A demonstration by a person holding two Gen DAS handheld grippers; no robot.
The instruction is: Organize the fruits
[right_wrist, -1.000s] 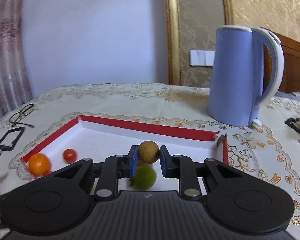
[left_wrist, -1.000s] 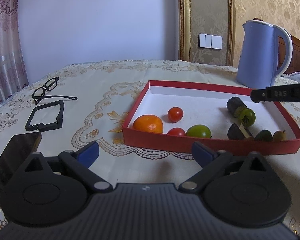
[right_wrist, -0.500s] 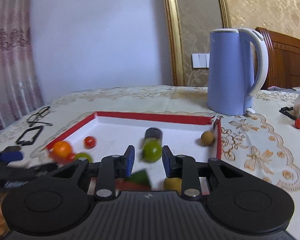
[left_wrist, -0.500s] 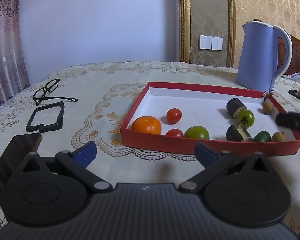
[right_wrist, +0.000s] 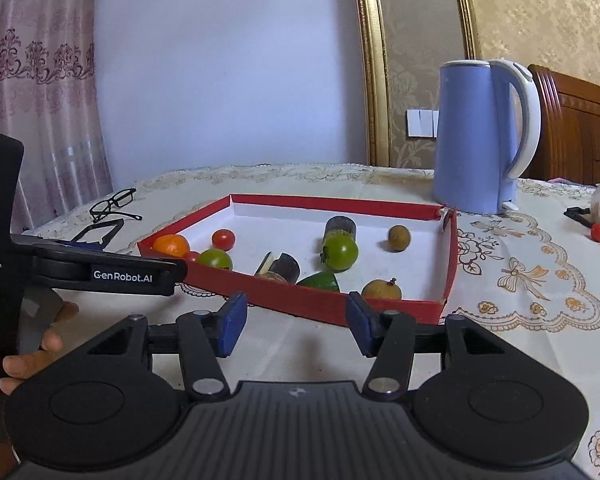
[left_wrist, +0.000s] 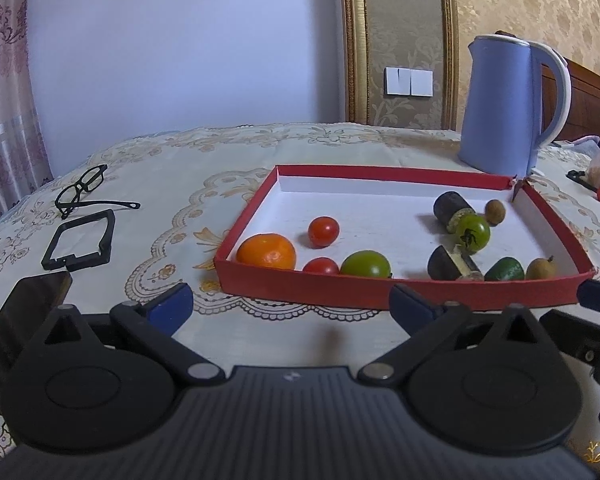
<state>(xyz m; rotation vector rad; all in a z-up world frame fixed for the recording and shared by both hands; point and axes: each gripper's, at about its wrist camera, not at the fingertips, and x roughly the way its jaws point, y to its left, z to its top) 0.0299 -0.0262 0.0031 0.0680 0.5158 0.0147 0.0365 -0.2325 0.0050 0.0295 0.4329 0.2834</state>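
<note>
Your right tool (right_wrist: 294,326) has just been opening, nothing between its jaws; the red tray (right_wrist: 300,300) of fruit sits just ahead. Left tool (left_wrist: 292,306) hangs wide open too.

Glossy plastic kettle (right_wrist: 476,140); matt red paper-like tray (right_wrist: 324,304); embroidered cloth covers the surface (right_wrist: 520,280); shiny-skinned tomatoes (left_wrist: 323,231).

Both wrist cameras sit low over the embroidered cream tablecloth (left_wrist: 228,168), facing the shallow red cardboard tray (left_wrist: 380,294) — the left from its near-left side, the right (right_wrist: 380,306) farther right. Both share the tall blue kettle (right_wrist: 476,136).
</note>
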